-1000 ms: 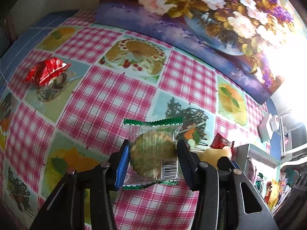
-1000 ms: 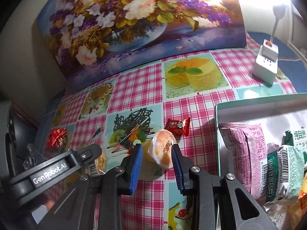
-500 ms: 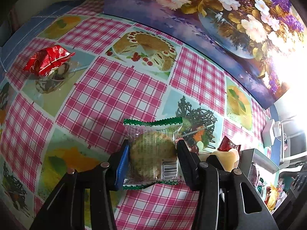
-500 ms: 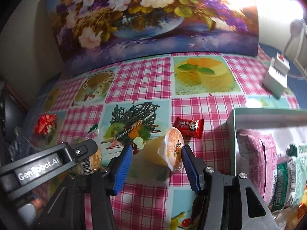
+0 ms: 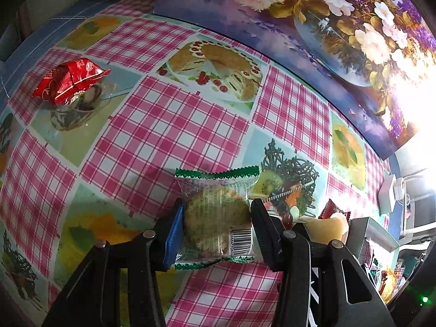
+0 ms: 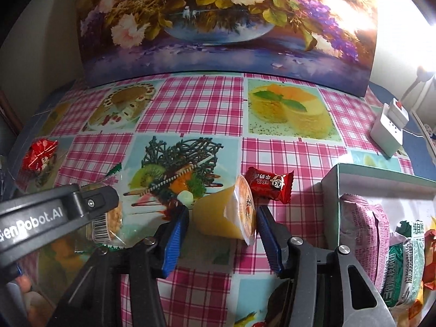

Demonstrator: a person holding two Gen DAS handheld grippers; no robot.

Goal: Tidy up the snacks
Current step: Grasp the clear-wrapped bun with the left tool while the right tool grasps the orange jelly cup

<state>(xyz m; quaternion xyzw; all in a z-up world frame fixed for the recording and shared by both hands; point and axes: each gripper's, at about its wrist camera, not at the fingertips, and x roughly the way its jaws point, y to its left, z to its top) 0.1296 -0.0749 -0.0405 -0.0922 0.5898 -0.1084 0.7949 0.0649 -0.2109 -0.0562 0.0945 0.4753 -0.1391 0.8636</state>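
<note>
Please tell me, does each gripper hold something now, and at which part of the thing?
The left gripper holds the cookie packet by its two side edges. The right gripper is open around the lying jelly cup and holds nothing.

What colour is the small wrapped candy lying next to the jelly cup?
Red, with white print and a cartoon face; the candy shows best in the right wrist view.
</note>
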